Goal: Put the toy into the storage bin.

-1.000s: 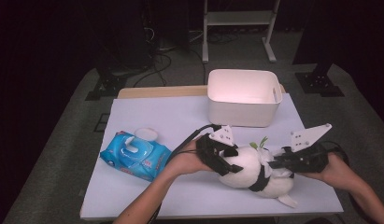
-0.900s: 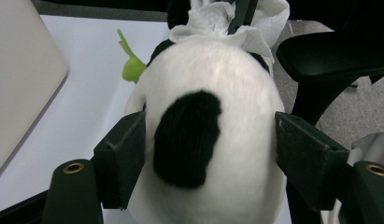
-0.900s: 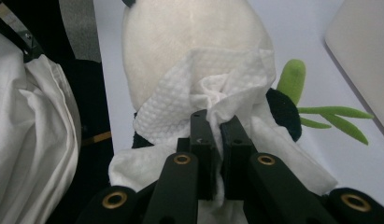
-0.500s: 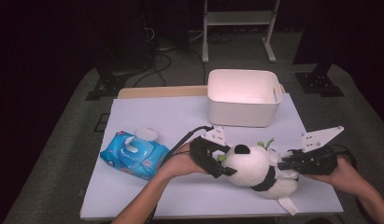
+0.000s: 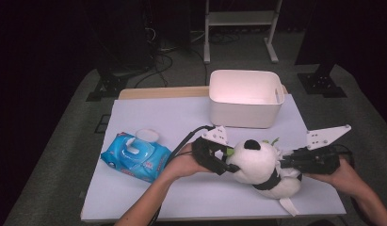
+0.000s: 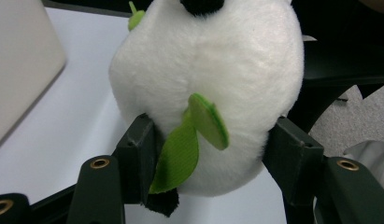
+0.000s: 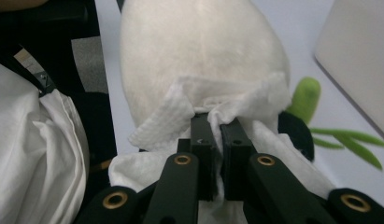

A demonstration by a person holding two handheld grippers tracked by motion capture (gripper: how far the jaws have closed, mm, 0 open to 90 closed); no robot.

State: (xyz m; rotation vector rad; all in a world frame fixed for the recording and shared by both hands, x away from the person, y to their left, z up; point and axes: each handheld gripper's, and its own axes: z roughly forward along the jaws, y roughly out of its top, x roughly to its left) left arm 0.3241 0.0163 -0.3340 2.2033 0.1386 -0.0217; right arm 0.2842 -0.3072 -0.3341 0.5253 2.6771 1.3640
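Observation:
A white and black panda plush [image 5: 257, 162] lies on the white table near its front right. My left gripper [image 5: 225, 165] comes in from the left. Its jaws have just been closing and now press on both sides of the panda's white head [image 6: 203, 56], where green felt leaves [image 6: 180, 154] hang. My right gripper [image 5: 286, 162] comes in from the right, shut on a crumpled white wipe [image 7: 180, 112]. The wipe lies against the panda's white body [image 7: 199, 42], just ahead of the right gripper [image 7: 216, 123].
An empty white bin [image 5: 245, 101] stands behind the panda at the back right. A blue pack of wipes [image 5: 134, 155] with its lid flipped open lies at the left. Both forearms enter from the table's front edge [image 5: 205, 217].
The left gripper's jaws have narrowed onto the panda's head. The panda and the right gripper have shifted a little to the right.

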